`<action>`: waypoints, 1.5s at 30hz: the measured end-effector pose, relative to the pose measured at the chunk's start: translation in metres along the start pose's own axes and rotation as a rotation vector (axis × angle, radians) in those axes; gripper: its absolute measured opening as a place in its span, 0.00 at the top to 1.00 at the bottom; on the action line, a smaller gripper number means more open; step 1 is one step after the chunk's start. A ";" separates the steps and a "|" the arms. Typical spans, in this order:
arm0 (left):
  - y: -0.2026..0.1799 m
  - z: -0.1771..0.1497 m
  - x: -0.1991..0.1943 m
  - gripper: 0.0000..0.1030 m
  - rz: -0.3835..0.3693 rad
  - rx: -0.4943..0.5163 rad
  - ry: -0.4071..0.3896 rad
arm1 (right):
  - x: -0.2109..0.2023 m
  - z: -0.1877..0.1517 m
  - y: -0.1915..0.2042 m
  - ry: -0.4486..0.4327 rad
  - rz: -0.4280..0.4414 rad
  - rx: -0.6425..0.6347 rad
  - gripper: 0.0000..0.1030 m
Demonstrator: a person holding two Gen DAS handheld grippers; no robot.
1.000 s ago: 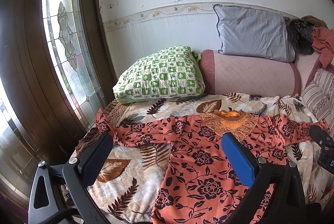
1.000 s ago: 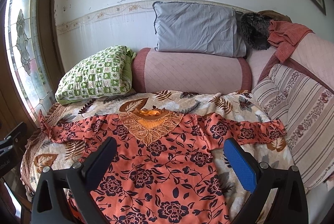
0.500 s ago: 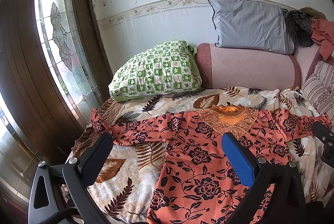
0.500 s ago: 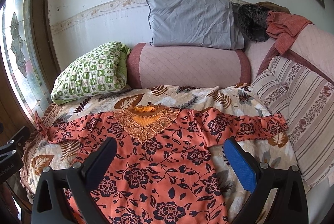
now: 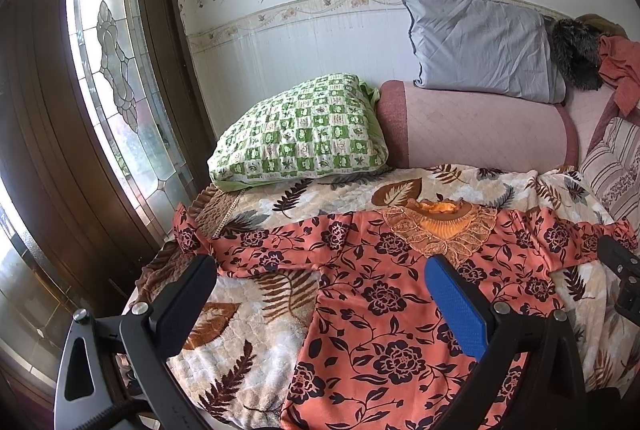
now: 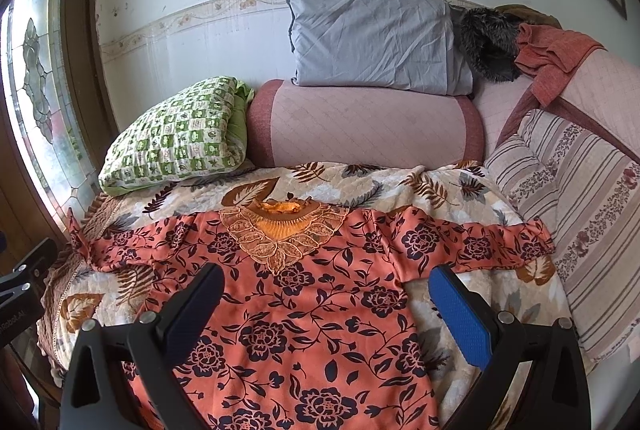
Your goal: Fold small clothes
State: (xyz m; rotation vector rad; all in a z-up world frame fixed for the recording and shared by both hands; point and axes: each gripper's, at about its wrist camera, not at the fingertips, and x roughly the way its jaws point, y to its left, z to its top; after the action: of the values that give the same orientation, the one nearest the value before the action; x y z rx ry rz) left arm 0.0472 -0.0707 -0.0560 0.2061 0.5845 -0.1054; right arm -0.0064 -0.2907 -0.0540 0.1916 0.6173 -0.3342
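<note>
An orange top with dark flowers (image 5: 384, 294) (image 6: 304, 294) lies spread flat on a leaf-print blanket (image 5: 256, 342) (image 6: 400, 185), sleeves stretched out left and right, lace collar (image 6: 282, 234) toward the wall. My left gripper (image 5: 320, 270) hovers open above the top's left side and left sleeve (image 5: 256, 246), holding nothing. Over the lower body of the top, my right gripper (image 6: 324, 278) is open and empty too. The right sleeve (image 6: 480, 242) reaches toward the striped cushion.
A green checked pillow (image 5: 300, 137), a pink bolster (image 6: 368, 125) and a grey pillow (image 6: 372, 41) line the wall. A striped cushion (image 6: 580, 201) and draped clothes (image 6: 552, 53) sit right. A glass-panelled wooden door (image 5: 112, 77) stands left of the bed edge.
Both grippers have pulled back and tipped slightly, so the top sits a little farther and lower between the fingers. The cloth has not moved; both stay open.
</note>
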 end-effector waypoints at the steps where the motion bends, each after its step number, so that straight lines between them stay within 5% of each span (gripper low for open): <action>1: -0.001 -0.002 0.006 0.00 -0.001 0.000 0.011 | 0.003 0.000 -0.001 0.004 0.000 0.003 0.00; 5: -0.010 -0.015 0.045 0.00 -0.040 0.000 0.111 | 0.022 -0.004 -0.013 0.032 -0.001 0.031 0.00; 12: -0.038 -0.073 0.131 0.00 -0.237 -0.070 0.438 | 0.088 -0.024 -0.068 0.127 -0.008 0.122 0.00; 17: -0.067 -0.065 0.163 0.00 -0.218 -0.043 0.372 | 0.162 -0.044 -0.178 0.219 0.005 0.373 0.00; 21: -0.095 -0.042 0.208 0.00 -0.222 -0.060 0.345 | 0.209 -0.067 -0.292 0.163 0.093 0.725 0.00; 27: -0.128 -0.045 0.282 0.00 -0.267 -0.148 0.442 | 0.261 -0.123 -0.429 0.059 0.179 1.285 0.08; 33: -0.134 -0.050 0.293 0.00 -0.307 -0.122 0.288 | 0.286 -0.120 -0.475 -0.027 0.175 1.360 0.18; 37: -0.142 -0.050 0.300 0.00 -0.325 -0.076 0.283 | 0.307 -0.113 -0.489 -0.013 0.122 1.352 0.49; 39: -0.144 -0.051 0.305 0.00 -0.339 -0.070 0.305 | 0.315 -0.114 -0.491 0.013 0.083 1.334 0.86; 45: -0.139 -0.040 0.300 0.00 -0.291 -0.077 0.229 | 0.303 -0.087 -0.474 -0.048 0.084 1.228 0.94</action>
State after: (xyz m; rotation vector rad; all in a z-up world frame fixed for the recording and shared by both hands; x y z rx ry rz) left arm 0.2527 -0.2089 -0.2780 0.0569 0.8430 -0.3435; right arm 0.0067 -0.7826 -0.3400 1.3757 0.2820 -0.6019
